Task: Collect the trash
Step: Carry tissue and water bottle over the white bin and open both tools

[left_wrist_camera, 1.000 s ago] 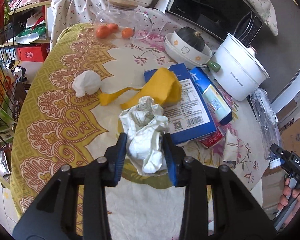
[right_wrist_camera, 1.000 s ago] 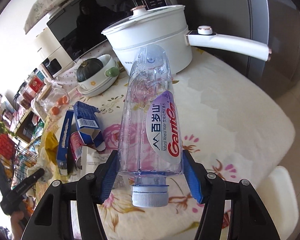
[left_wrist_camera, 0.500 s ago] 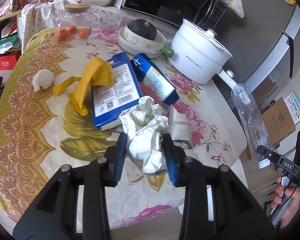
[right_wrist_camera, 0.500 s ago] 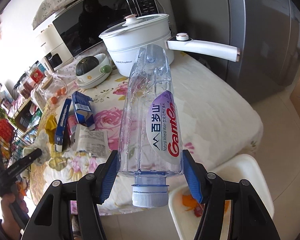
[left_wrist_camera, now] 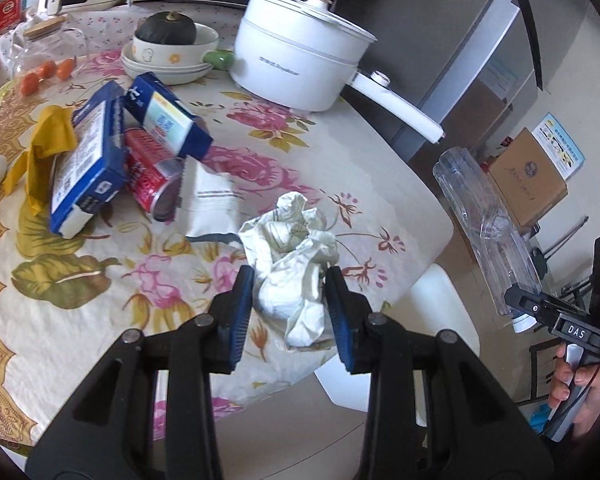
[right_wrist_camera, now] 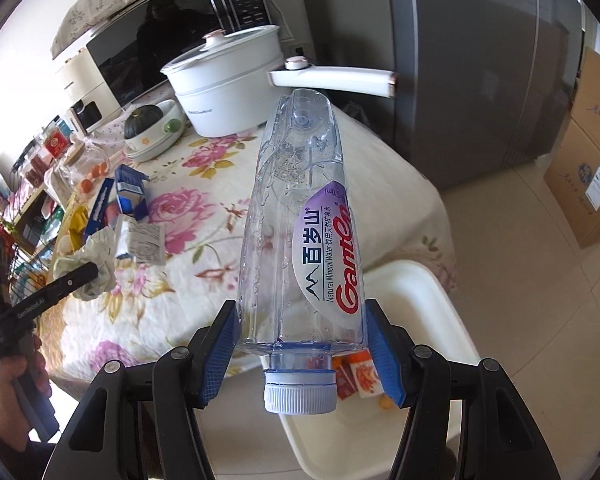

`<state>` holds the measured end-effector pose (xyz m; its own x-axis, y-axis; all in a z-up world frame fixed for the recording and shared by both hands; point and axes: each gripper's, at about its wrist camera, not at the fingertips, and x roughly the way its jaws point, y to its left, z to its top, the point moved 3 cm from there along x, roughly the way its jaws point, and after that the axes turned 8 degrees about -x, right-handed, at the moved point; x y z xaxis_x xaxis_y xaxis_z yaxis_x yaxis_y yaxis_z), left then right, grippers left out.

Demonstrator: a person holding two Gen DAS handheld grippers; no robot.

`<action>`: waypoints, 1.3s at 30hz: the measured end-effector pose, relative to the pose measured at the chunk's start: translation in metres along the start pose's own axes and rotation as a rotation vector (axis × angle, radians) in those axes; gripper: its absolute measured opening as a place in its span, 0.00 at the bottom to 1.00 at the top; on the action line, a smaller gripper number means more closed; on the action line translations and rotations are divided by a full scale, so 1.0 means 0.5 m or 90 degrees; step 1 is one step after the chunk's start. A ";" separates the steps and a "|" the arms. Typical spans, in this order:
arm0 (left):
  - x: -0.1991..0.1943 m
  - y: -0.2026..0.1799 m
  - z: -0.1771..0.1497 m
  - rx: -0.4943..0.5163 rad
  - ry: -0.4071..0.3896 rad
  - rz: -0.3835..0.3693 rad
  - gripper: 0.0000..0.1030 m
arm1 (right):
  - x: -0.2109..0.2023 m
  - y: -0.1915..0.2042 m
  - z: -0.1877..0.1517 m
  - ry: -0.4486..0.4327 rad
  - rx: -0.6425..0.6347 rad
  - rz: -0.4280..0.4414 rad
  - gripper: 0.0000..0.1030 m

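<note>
My left gripper point(left_wrist_camera: 290, 312) is shut on a crumpled white paper wad point(left_wrist_camera: 296, 264), held above the table's near edge. An empty clear water bottle point(right_wrist_camera: 304, 240) with a purple label is clamped in my right gripper point(right_wrist_camera: 302, 356), cap toward the camera. That bottle point(left_wrist_camera: 484, 228) also shows at the right of the left wrist view, and the wad point(right_wrist_camera: 96, 260) at the left of the right wrist view. A white bin point(right_wrist_camera: 416, 312) sits on the floor under the bottle, with orange scraps inside. On the flowered tablecloth point(left_wrist_camera: 300, 152) lie blue cartons point(left_wrist_camera: 88, 160), a red can point(left_wrist_camera: 152, 172) and a yellow rag point(left_wrist_camera: 40, 152).
A white pot point(left_wrist_camera: 300, 68) with a long handle point(left_wrist_camera: 400, 108), a bowl holding a dark squash point(left_wrist_camera: 168, 40), a glass jar point(left_wrist_camera: 44, 56) with small oranges and a microwave stand at the back. A grey fridge point(right_wrist_camera: 480, 60) and cardboard boxes point(right_wrist_camera: 588, 168) are on the right.
Both grippers have swung with their loads from over the table toward its edge. The white bin has come into view under the bottle.
</note>
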<state>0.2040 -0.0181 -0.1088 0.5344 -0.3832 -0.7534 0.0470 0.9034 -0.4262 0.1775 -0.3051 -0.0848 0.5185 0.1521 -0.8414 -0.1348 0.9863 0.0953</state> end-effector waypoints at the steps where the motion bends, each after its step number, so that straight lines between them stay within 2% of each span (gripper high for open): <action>1: 0.006 -0.015 -0.006 0.010 0.005 -0.004 0.37 | -0.004 -0.010 -0.009 0.003 0.002 -0.002 0.61; 16: 0.122 -0.236 -0.127 0.171 0.097 -0.065 0.37 | -0.026 -0.130 -0.156 0.088 0.002 -0.035 0.61; 26: 0.189 -0.295 -0.191 0.230 0.146 -0.062 0.39 | -0.002 -0.155 -0.223 0.158 -0.023 -0.027 0.61; 29: 0.191 -0.298 -0.191 0.234 0.147 -0.058 0.46 | 0.005 -0.160 -0.232 0.171 -0.027 -0.026 0.61; 31: 0.189 -0.298 -0.188 0.234 0.145 -0.047 0.68 | 0.010 -0.161 -0.235 0.178 -0.029 -0.024 0.61; 33: 0.178 -0.293 -0.182 0.239 0.128 -0.029 0.78 | 0.015 -0.161 -0.236 0.183 -0.031 -0.022 0.61; 39: 0.168 -0.264 -0.165 0.235 0.121 0.009 0.85 | 0.026 -0.151 -0.232 0.195 -0.038 -0.022 0.61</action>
<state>0.1729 -0.1853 -0.1571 0.3740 -0.3672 -0.8516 0.3585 0.9041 -0.2324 0.0963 -0.3849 -0.1646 0.2465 0.0831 -0.9656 -0.1754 0.9837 0.0399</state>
